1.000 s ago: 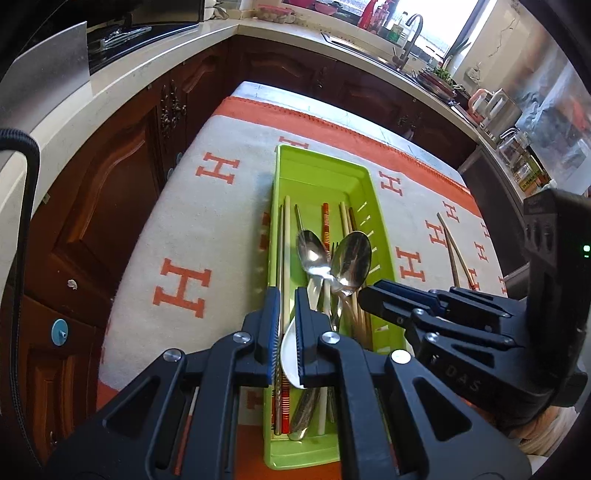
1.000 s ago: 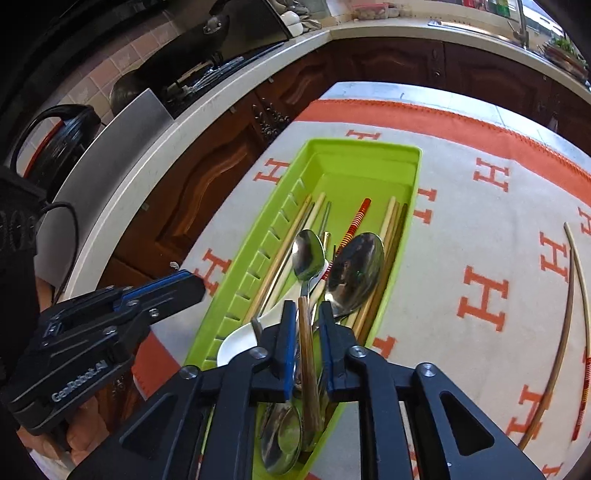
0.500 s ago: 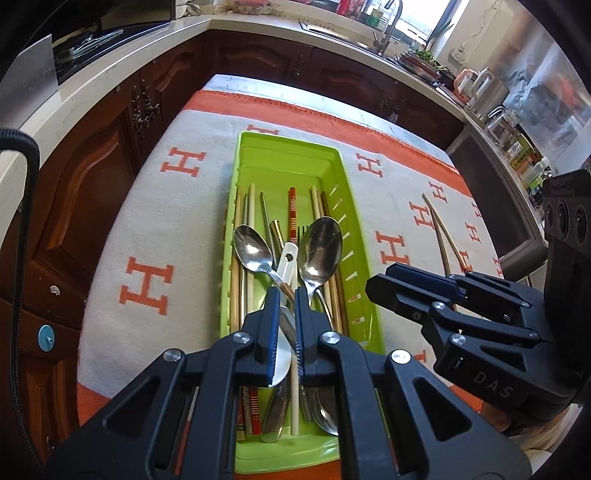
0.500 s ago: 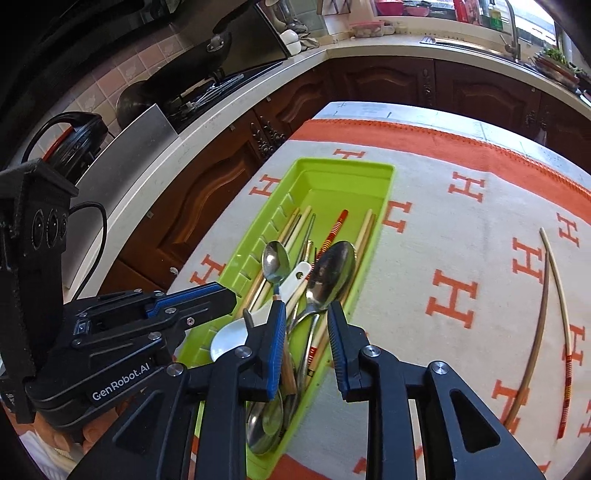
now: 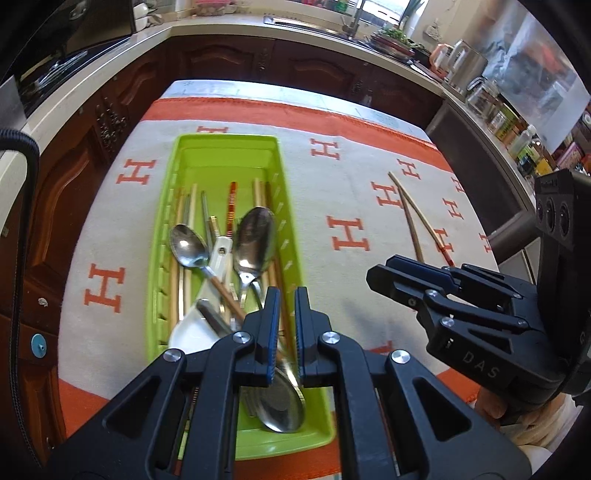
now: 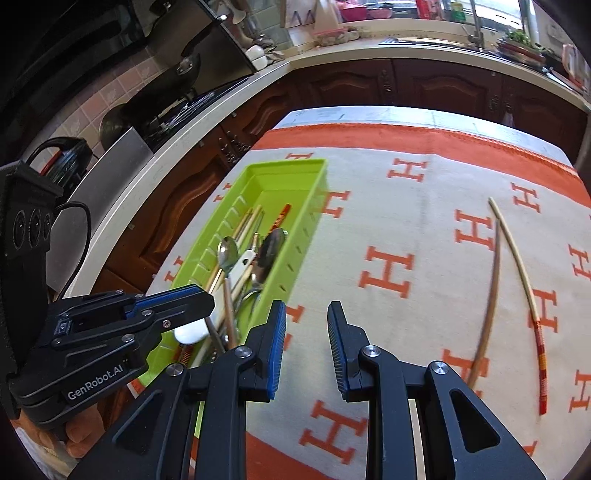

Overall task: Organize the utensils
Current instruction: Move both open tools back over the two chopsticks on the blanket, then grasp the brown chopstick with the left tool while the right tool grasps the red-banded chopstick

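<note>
A green tray (image 5: pixel 225 139) lies on the cloth and holds several spoons and chopsticks. Among them are a large steel spoon (image 5: pixel 255 236), a smaller wooden-handled one (image 5: pixel 188 245) and a white ceramic spoon (image 5: pixel 192 328). My left gripper (image 5: pixel 286 317) hovers shut over the tray's near right part, nothing between its pads. In the right wrist view the tray (image 6: pixel 295 162) is at the left. My right gripper (image 6: pixel 306 314) stands open and empty over bare cloth beside it. Two loose chopsticks, one brown (image 6: pixel 491 280) and one pale with a red end (image 6: pixel 517 266), lie on the cloth further right.
A white cloth with orange H marks and an orange border (image 6: pixel 406 133) covers the table. Dark wood cabinets and a pale counter wrap around behind, with a stove (image 6: pixel 177 107) at the left and a sink (image 5: pixel 325 27) at the back. Kettles and jars (image 5: pixel 469 70) stand at the right.
My right gripper let go of the wooden-handled spoon in the tray, opened, and moved right off the tray over bare cloth. My left gripper, still shut, also shifted right.
</note>
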`<state>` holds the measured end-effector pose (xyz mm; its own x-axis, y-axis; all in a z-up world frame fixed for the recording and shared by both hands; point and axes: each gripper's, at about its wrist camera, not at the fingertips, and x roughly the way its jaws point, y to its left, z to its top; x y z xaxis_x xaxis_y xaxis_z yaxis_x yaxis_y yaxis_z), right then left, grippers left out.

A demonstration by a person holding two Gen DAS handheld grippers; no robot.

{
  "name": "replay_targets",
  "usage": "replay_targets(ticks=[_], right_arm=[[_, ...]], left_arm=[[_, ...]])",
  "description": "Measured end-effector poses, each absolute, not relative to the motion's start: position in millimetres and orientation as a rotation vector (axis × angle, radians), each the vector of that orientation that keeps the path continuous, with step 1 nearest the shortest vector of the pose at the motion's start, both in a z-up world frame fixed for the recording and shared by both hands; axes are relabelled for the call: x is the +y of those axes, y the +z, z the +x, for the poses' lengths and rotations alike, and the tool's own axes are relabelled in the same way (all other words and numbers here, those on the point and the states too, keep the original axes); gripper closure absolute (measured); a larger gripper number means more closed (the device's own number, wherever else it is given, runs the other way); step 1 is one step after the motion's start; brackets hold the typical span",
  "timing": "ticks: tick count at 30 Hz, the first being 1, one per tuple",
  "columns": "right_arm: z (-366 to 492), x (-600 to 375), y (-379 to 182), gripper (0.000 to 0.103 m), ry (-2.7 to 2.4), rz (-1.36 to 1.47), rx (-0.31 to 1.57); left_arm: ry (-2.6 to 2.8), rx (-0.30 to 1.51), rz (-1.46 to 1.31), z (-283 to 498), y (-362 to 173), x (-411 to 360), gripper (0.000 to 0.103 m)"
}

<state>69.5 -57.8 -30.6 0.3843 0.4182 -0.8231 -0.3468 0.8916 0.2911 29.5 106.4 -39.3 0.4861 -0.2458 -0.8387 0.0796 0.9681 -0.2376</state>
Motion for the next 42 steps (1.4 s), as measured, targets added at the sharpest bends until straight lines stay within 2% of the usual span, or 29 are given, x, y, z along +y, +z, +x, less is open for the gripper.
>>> replay_targets(ticks=[18, 28, 42], right_arm=[[50, -202, -28, 0.08, 0.323, 0.218, 1.004], [39, -263, -40, 0.08, 0.234, 0.288, 0.992], [31, -300, -58, 0.08, 0.174, 0.319, 0.998]], left_arm=[[-0.321, 1.092, -0.011, 35, -34, -16, 0.099], [-0.378, 1.152, 0.022, 55, -60, -73, 0.078], [-0.28, 1.18, 0.025, 81, -111, -110, 0.077]])
